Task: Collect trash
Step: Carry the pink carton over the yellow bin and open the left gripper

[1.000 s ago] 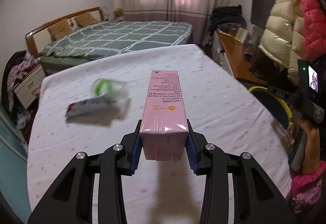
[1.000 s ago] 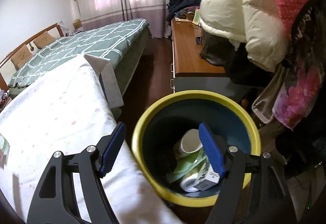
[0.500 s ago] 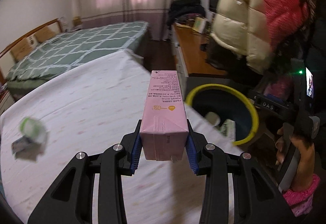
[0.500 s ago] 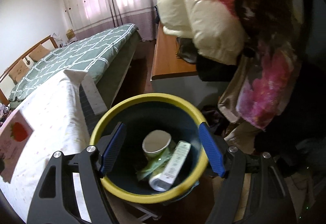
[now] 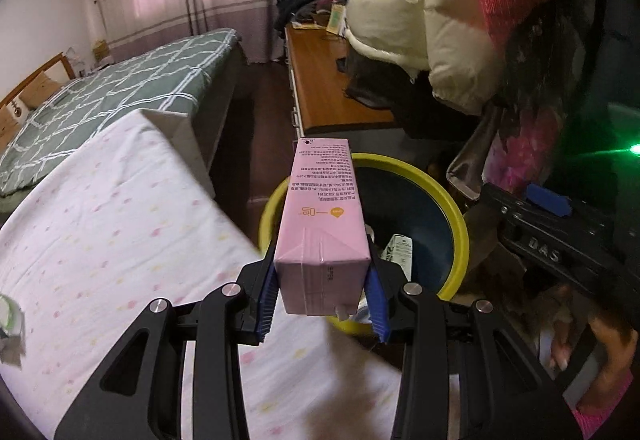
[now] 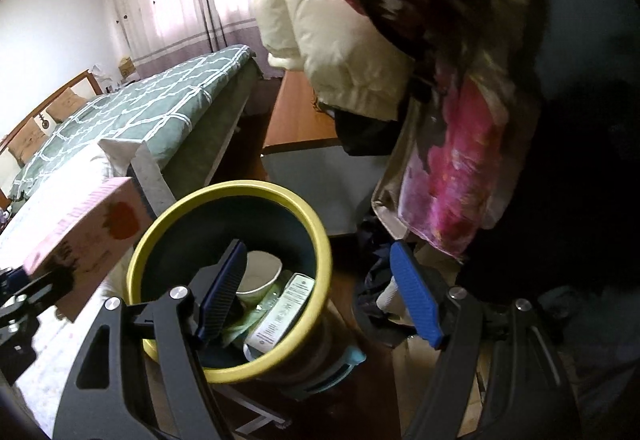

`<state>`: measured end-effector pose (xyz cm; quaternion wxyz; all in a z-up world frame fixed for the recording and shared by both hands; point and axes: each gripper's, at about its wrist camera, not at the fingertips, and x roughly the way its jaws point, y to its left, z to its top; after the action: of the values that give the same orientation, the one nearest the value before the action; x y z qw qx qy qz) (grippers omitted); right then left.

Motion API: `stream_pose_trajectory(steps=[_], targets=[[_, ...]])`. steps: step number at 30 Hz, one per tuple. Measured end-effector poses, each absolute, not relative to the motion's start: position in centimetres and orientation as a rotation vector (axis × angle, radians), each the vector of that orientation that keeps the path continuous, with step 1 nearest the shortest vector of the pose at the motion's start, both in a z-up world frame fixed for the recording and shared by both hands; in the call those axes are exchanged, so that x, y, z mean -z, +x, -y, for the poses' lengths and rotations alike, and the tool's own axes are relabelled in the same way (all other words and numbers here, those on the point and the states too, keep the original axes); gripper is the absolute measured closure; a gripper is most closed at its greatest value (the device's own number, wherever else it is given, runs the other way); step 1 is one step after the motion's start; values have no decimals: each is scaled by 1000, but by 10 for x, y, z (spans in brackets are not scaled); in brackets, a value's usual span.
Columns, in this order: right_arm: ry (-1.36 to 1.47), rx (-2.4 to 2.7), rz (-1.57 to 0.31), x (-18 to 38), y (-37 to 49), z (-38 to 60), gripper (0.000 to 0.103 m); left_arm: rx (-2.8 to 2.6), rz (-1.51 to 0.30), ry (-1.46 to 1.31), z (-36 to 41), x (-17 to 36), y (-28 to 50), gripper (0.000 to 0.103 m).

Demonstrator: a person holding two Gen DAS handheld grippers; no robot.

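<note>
My left gripper [image 5: 323,298] is shut on a pink drink carton [image 5: 322,236], its blue pads pressing both sides. The carton's far end reaches over the near rim of a yellow-rimmed dark blue trash bin [image 5: 460,224] that stands beside the bed. From the right wrist view the same carton [image 6: 86,230] shows at the left with a strawberry print, beside the bin [image 6: 316,228]. My right gripper [image 6: 320,296] is open and empty, its left finger over the bin's mouth and its right finger outside the rim. In the bin lie a paper cup [image 6: 260,274] and a white box [image 6: 286,310].
A white spotted bedsheet [image 5: 120,224] covers the near bed, with crumpled trash [image 5: 10,324] at its left edge. A green checked bed [image 5: 120,80] lies behind it. A wooden desk [image 5: 324,80] and hanging coats [image 5: 420,20] crowd the right. A hand [image 5: 576,336] holds the other gripper.
My left gripper carried the carton rightward from over the bedsheet to the bin's rim. The right gripper shifted right, so the bin now sits under its left finger. Both jaws kept their opening.
</note>
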<state>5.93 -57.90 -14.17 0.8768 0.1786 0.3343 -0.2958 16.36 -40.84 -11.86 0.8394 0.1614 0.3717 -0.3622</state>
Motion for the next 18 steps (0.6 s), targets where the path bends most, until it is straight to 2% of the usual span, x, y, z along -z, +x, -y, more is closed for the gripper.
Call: stream_pose_trajectory(steps=[6,7,8,9,15,18], targets=[[391,628,-693,142,50,589,32,746,-822,350,429,134,171,63],[394,629,-693,142,50,589,32,734,-827,347,428,135,172,60],[397,630,-694,142,49,590,32,725,-826,338,425,134,171,42],[398,630,-695,143,51,590,32,718,-812,330,421,132,170,35],[398,607,-704,145,58,584,32,677,-749,304,390,106,161,34],[388,588,-708,145,64,576,32,647,-732,252,361,91,160,31]])
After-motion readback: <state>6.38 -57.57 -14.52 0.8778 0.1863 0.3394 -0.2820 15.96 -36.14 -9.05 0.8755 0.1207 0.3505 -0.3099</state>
